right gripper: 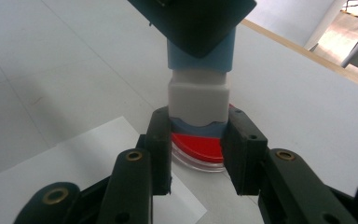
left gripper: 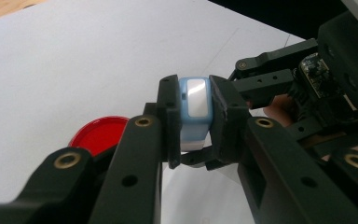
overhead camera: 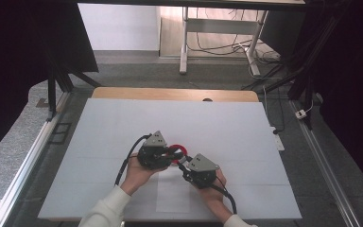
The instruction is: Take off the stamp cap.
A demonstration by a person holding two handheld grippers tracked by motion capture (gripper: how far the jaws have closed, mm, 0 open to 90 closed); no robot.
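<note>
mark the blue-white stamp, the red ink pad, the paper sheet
blue-white stamp (left gripper: 195, 109): left gripper view, its blue end.
red ink pad (left gripper: 99, 134): left gripper view, its red top.
paper sheet (right gripper: 74, 161): right gripper view, its bare middle.

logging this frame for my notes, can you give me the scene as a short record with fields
surface: white table
held thing: small blue and white block, gripped from two ends
left gripper: jaws shut on the blue end
right gripper: jaws shut on the white end
nearby: round red pad in a clear dish, lying on the table under the block
paper: white sheet on the table by the hands
hands: both low over the near middle of the table, grippers facing each other
</note>
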